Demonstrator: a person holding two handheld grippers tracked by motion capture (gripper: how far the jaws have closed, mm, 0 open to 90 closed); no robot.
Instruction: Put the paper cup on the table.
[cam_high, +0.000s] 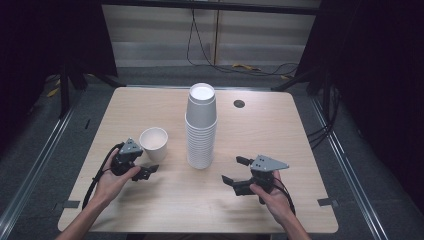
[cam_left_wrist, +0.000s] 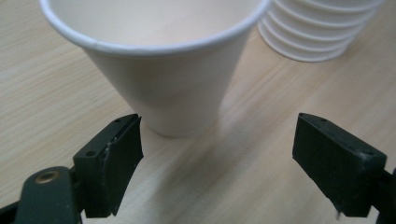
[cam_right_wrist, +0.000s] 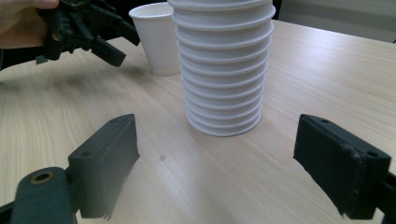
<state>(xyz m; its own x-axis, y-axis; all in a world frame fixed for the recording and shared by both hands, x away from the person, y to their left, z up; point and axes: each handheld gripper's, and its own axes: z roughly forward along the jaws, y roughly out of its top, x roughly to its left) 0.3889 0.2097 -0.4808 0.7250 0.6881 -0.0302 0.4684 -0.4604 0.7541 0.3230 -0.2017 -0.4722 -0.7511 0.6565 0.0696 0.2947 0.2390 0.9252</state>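
On the left of the wooden counter (cam_high: 260, 125), the left hand-held gripper (cam_high: 148, 171) is resting low in the person's left hand (cam_high: 112, 182), its jaws spread wide and gripping nothing. Its jaws are pointing toward the single paper cup (cam_high: 153, 144), which is standing upright just beyond them, mouth up and long axis vertical, apart from both jaws. The left gripper view is showing this closely: the single paper cup (cam_left_wrist: 163, 70) is sitting ahead of the gap between the two black jaws, nearer the left one, with bare counter (cam_left_wrist: 243, 172) lying between the jaws. Moving rightward, the stack of cups (cam_high: 201, 127) is standing near the middle of the counter, also upright with the open mouth on top, just beside the single cup but not touching it. Farther right, the right hand-held gripper (cam_high: 236, 170) is sitting in the person's right hand (cam_high: 272, 197), likewise wide open and holding nothing, aimed toward the stack's base. The right gripper view is showing the stack of cups (cam_right_wrist: 222, 65) ahead of its jaws and well clear of them, plus the ribbed rims of the nested cups, which the high view is blurring together. It is also catching the left hand-held gripper (cam_right_wrist: 100, 35) beside the single paper cup (cam_right_wrist: 156, 37).
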